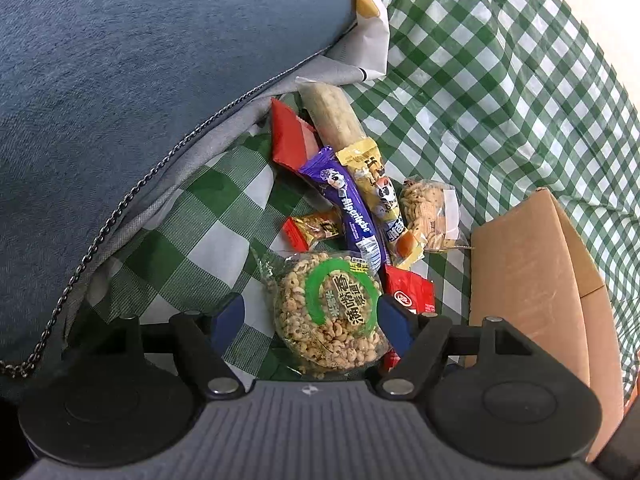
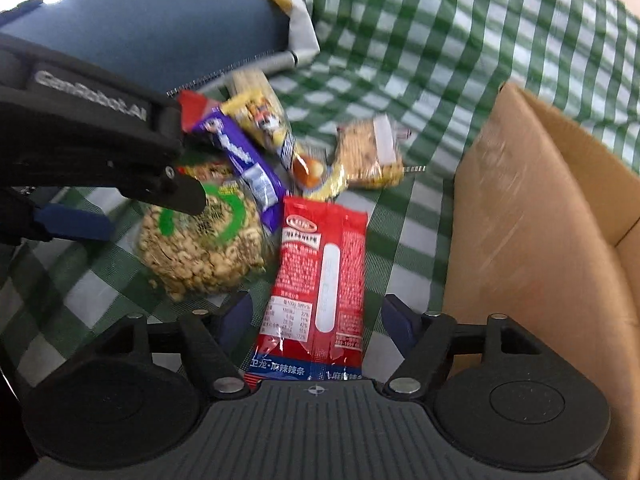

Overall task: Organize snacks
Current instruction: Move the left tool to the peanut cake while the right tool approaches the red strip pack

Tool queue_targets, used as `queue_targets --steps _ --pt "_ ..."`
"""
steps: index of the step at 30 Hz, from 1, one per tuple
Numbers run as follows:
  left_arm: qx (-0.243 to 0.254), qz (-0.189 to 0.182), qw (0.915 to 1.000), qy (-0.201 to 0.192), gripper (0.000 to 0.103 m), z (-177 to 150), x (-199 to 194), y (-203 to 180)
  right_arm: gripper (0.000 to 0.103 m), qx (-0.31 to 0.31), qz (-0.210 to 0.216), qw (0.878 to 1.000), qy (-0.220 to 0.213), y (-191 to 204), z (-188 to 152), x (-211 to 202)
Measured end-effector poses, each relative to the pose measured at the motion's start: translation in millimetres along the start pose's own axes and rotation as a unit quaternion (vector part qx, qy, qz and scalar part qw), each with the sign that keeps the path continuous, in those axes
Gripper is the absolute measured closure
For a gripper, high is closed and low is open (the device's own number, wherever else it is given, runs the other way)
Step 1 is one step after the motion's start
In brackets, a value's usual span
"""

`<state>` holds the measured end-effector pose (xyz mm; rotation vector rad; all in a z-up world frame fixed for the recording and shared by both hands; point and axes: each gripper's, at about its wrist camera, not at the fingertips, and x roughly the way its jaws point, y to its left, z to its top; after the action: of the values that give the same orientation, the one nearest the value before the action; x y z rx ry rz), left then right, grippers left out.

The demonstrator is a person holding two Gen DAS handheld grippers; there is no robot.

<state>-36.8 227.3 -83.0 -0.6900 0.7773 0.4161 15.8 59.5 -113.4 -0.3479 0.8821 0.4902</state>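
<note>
A green-and-white checked cloth covers the whole surface, with a blue cushion pressing onto it from the left and an open cardboard box standing at the right edge of the snack pile. The snacks lie heaped on the cloth between cushion and box. Largest of them is the round bag of puffed rings with a green label, nearest the cushion side; just beside it, toward the box, lies the long red packet. Behind these a purple wafer bar and a yellow bar lie side by side, a pale long stick pack and a red wrapper beyond them, a clear pack of crackers to the right — and a small red-and-gold sachet to the left. The left gripper stands spread, its blue pads flanking the ring bag without pressing it. The right gripper is likewise released, straddling the red packet's lower half.
</note>
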Motion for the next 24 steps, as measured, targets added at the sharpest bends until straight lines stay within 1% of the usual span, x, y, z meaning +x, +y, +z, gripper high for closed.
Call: queue_targets --steps 3,4,7,8,11,13,15,19,24 --pt "0.004 0.003 1.0 -0.002 0.024 1 2 -1 0.036 0.017 0.008 1.0 0.008 -5 1 5" --pt "0.006 0.003 1.0 -0.003 0.024 1 2 -1 0.046 0.019 0.011 1.0 0.007 -5 2 5" --pt "0.01 0.004 0.9999 -0.002 0.024 1 3 -3 0.053 0.023 0.016 1.0 0.007 -4 1 -2" --pt "0.011 0.003 0.9999 -0.002 0.023 1 4 -3 0.054 0.021 0.017 1.0 0.006 -7 3 2" --pt "0.023 0.006 0.9997 0.001 0.018 0 6 -7 0.057 0.01 0.015 1.0 -0.001 -5 2 -1" --pt "0.036 0.013 0.9993 0.003 0.015 -2 9 -12 0.057 -0.003 0.005 1.0 -0.006 -2 2 -6" --pt "0.054 0.021 0.9983 0.004 0.009 -4 13 -18 0.057 -0.006 -0.002 1.0 -0.007 -3 4 -7" --pt "0.102 0.035 0.9941 0.004 0.007 -9 21 -33 0.057 -0.01 -0.009 1.0 0.004 2 3 -14" --pt "0.13 0.056 0.9895 0.026 0.001 -14 36 -38 0.057 -0.022 -0.02 0.999 0.019 4 -3 -7"
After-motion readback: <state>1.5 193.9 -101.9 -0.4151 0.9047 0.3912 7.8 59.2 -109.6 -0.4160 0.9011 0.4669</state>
